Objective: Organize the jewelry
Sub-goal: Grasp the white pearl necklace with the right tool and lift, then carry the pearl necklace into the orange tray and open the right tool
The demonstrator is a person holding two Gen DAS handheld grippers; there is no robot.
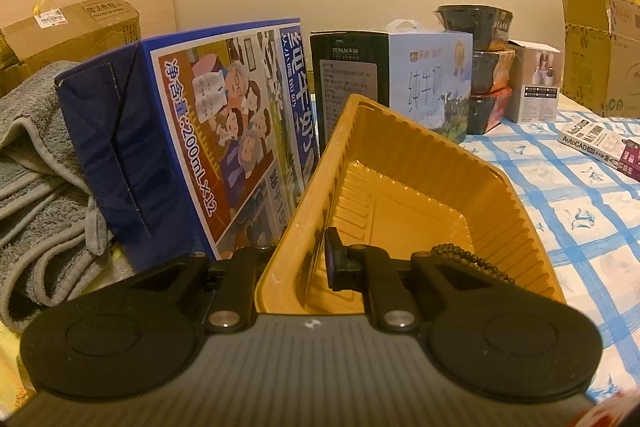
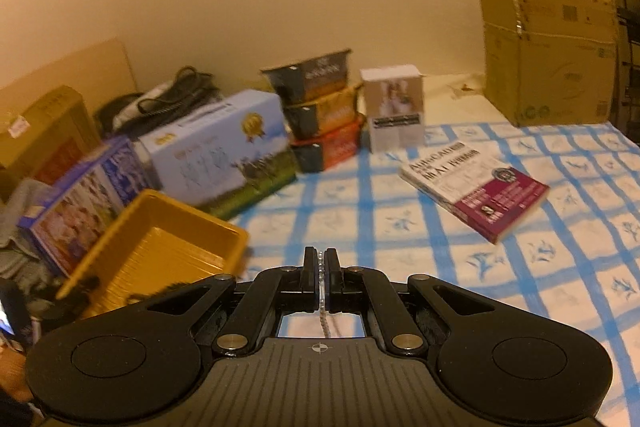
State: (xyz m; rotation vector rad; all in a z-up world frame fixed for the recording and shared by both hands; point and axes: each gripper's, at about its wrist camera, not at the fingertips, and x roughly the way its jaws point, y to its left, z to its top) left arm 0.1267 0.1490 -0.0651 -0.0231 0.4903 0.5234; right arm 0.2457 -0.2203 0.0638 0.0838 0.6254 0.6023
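While yellow tray is clamped at near wall by left gripper jaws, silver bead chain is held pinched in closed right gripper jaws — above checked worktop, right of tray. Dark bead bracelet already lies in tray. Step judged: transfer. Next move: chain to be carried over tray rim, then released.

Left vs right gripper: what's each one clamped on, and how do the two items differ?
The left gripper is shut on the near wall of the yellow tray, one finger inside and one outside; the right gripper is shut on a thin silvery bead chain. The tray is rigid, wide and ribbed; the chain is slim and hangs limp below the jaws. Dark beads already lie in the tray. Both jaws are nearly closed.
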